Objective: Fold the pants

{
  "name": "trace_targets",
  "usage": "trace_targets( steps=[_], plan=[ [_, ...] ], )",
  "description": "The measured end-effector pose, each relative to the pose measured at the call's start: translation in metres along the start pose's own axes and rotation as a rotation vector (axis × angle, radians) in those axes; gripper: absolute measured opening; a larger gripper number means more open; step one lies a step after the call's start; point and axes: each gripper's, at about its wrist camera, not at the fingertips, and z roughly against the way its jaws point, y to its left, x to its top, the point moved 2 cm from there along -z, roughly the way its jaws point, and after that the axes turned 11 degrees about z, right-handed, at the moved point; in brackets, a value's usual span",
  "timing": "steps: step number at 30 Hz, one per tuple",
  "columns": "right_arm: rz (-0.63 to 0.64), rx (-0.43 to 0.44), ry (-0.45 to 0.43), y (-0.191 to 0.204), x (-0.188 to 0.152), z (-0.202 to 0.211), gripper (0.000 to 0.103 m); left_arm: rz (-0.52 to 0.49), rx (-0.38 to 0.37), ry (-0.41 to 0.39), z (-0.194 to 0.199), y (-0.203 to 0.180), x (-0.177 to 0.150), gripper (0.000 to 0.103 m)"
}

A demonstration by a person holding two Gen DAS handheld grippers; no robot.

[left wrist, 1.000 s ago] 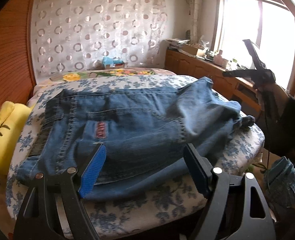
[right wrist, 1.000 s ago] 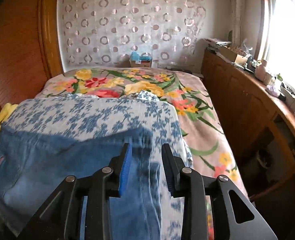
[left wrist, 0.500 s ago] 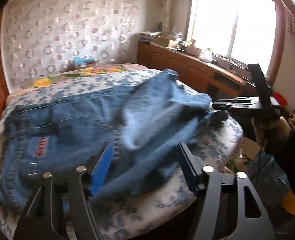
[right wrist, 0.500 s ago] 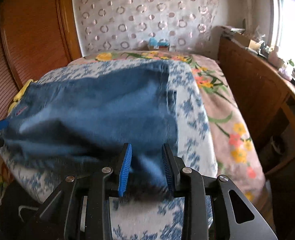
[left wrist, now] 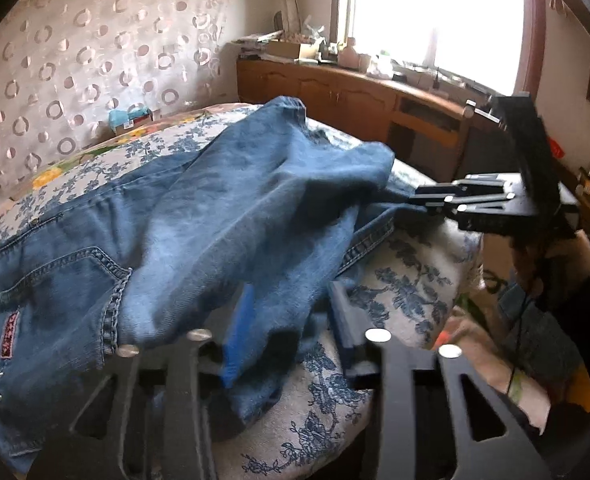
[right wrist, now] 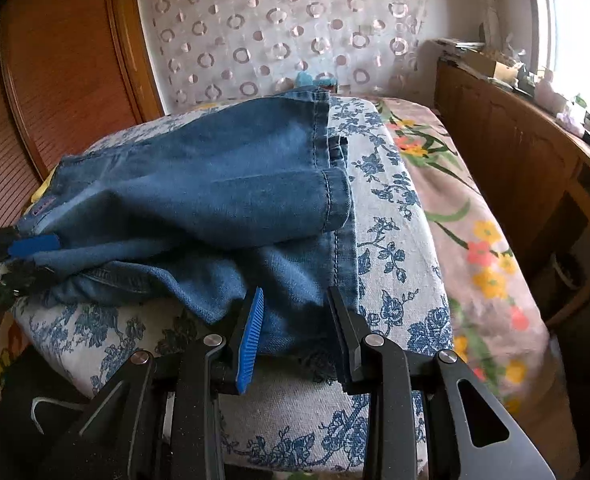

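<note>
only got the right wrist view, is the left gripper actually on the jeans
Observer: Yes. In the left wrist view, denim of the jeans sits bunched between the left gripper fingers.
Operator: which side of the jeans is up
Observer: The back: a stitched back pocket faces up near the waist.
Operator: how does my grip look from the side
Observer: The right gripper pinches the leg end, held just above the bed edge.
</note>
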Motion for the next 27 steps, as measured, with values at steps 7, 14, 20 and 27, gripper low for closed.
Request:
trace_targets(
  steps=[7, 14, 20, 27],
  plan=[
    [-0.011, 0.007, -0.006, 0.011, -0.006, -0.011, 0.032, -0.006, -0.015, -0.086, 0.038, -0.004, 0.001, 0.004],
    [-0.066, 0.004, -0.039, 0.004, 0.000, -0.008, 0.032, 0.034, -0.033, -0.089, 0.051, 0.003, 0.000, 0.004],
    [-0.106, 0.007, -0.081, 0.003, 0.008, -0.007, 0.032, 0.066, -0.016, -0.087, 0.046, 0.008, -0.002, 0.013],
    [-0.174, 0.023, -0.089, -0.001, 0.015, -0.025, 0.042, 0.072, 0.002, -0.109, 0.053, 0.009, 0.000, 0.044]
  ],
)
